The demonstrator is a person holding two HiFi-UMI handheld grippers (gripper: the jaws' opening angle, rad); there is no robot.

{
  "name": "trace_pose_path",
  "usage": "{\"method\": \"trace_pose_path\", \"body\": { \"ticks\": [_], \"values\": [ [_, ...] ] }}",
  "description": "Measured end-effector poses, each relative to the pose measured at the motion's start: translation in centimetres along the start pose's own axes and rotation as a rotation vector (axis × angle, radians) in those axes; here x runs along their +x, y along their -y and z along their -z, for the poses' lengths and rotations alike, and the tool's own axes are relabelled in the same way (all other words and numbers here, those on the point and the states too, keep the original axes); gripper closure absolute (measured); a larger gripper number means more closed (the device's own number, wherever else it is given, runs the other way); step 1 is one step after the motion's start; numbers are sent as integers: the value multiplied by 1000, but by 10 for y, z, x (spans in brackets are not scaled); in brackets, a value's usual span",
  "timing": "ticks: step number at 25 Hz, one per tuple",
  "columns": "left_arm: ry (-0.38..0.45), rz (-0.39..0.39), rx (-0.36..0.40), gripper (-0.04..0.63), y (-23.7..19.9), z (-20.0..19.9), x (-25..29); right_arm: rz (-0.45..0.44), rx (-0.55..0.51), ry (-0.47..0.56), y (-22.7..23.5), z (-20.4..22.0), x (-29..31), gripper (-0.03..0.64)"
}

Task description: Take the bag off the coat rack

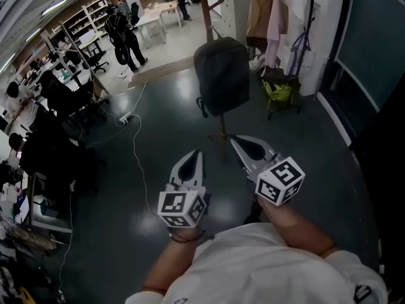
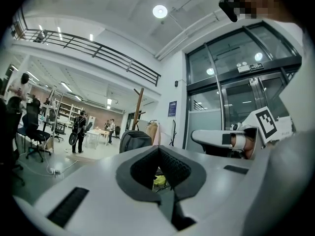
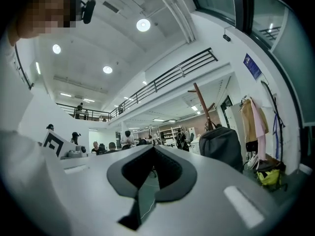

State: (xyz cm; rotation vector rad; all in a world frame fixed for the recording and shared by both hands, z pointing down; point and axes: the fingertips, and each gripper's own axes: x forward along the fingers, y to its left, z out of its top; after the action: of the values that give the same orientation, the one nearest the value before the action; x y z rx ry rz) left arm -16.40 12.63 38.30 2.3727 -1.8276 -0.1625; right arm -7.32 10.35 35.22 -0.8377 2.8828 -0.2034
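A dark grey backpack (image 1: 221, 75) hangs on a wooden coat rack (image 1: 207, 8) straight ahead; the rack's thin legs show below the bag. Both grippers are held low in front of me, short of the bag and apart from it. My left gripper (image 1: 197, 153) points at the rack's foot with its jaws together and nothing between them. My right gripper (image 1: 233, 140) sits a little closer to the rack, jaws likewise together and empty. The backpack (image 2: 134, 140) appears left of centre in the left gripper view, and the backpack (image 3: 221, 146) lies right of centre in the right gripper view.
Coats (image 1: 266, 11) hang on the wall to the right, above a small cart with a yellow-green bag (image 1: 278, 94). A white cable (image 1: 134, 145) trails over the dark floor at left. Office chairs (image 1: 60, 100) and standing people (image 1: 126, 37) fill the back left. A glass wall (image 1: 373, 56) closes the right.
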Motion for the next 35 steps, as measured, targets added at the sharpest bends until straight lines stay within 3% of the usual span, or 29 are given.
{"method": "trace_pose_path", "body": {
  "ticks": [8,16,26,35],
  "values": [
    [-9,-11,8,589,-11,1,60,-47,-4,-15,50,-5,37,615],
    [-16,-26,2,589,-11,4,149,-76,13,-21,133,-15,64,615],
    [17,-45,6,589,14,-5,259,-152,-13,-32,229,-40,82,615],
    [36,-58,10,589,26,-5,315,-172,-16,-39,289,-46,87,615]
  ]
}}
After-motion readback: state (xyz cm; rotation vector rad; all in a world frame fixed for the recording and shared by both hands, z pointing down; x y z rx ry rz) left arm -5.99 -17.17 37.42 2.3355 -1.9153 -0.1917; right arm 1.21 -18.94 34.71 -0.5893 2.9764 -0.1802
